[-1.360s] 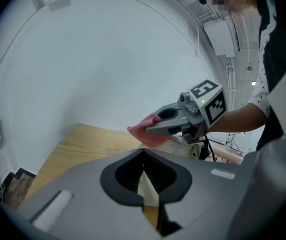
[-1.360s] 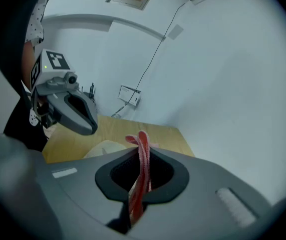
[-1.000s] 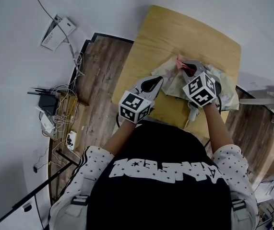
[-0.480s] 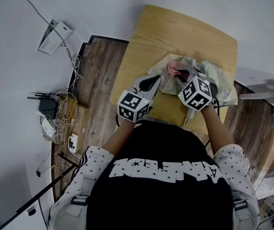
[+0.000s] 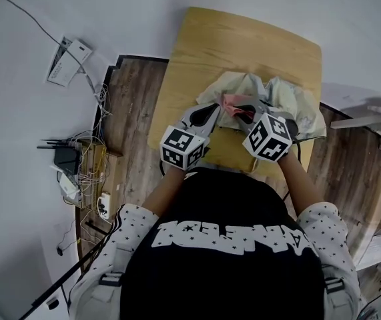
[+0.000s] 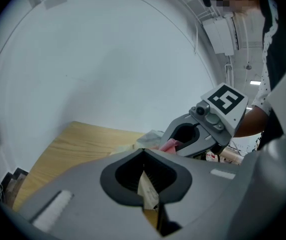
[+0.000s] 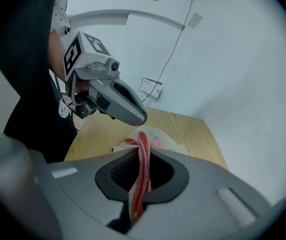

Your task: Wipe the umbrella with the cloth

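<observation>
Since the earlier frame: right gripper (image 5: 241,107) and its pink cloth (image 5: 229,103) have moved left across the umbrella (image 5: 290,99), ending just beside the left gripper (image 5: 214,111).

Left gripper: jaws clenched on a pale fold of umbrella fabric (image 6: 147,188). The person's left forearm reaches forward, and the gripper points away from the body, nearly level, over the near edge of the table (image 5: 243,39).

Right gripper: jaws clamped on the cloth, which stands as a bunched pink strip between them (image 7: 141,169). It is pitched downward, tip toward the left gripper's tip.

Umbrella: crumpled pale fabric on the near part of the table. Its spread runs left to right in the head view. Tip and handle cannot be made out.
</observation>
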`<action>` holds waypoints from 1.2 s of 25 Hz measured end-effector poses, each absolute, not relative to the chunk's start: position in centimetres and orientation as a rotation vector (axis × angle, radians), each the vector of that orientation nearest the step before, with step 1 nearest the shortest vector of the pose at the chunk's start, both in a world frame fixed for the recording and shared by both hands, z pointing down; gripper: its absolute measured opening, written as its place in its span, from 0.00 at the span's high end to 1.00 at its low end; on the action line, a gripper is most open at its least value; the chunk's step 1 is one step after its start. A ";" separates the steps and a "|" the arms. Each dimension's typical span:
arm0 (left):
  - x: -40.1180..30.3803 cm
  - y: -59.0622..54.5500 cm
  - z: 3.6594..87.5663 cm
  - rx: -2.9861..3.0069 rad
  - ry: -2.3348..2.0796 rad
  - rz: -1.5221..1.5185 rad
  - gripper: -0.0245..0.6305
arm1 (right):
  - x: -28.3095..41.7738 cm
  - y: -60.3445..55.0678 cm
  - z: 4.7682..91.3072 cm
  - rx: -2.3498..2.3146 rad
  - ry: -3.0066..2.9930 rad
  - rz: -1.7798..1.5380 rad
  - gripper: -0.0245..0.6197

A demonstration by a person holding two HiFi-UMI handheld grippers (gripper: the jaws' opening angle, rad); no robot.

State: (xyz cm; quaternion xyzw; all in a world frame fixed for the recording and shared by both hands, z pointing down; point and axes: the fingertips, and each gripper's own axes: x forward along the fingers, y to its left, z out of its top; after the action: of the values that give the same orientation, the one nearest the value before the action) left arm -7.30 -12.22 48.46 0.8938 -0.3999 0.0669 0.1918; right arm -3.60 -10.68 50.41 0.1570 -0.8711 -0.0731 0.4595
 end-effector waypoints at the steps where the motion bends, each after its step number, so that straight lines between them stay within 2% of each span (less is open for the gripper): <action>1: -7.2 -12.3 48.4 2.510 -1.122 0.187 0.96 | -3.7 -10.5 50.2 0.383 -2.150 -0.183 0.92; 12: -6.0 -12.7 48.0 2.544 -1.080 0.190 0.96 | -2.8 -11.3 44.1 0.638 -2.410 -0.181 0.92; 30: -1.2 -12.8 43.1 2.635 -0.927 0.098 0.96 | 6.7 -11.7 37.0 1.143 -2.663 0.157 0.92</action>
State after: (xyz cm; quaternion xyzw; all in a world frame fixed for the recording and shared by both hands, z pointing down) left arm -1.19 -12.84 43.11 0.9286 -0.3267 0.0347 0.1725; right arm 6.67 -11.67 37.05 0.3910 -0.9110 0.0537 0.1193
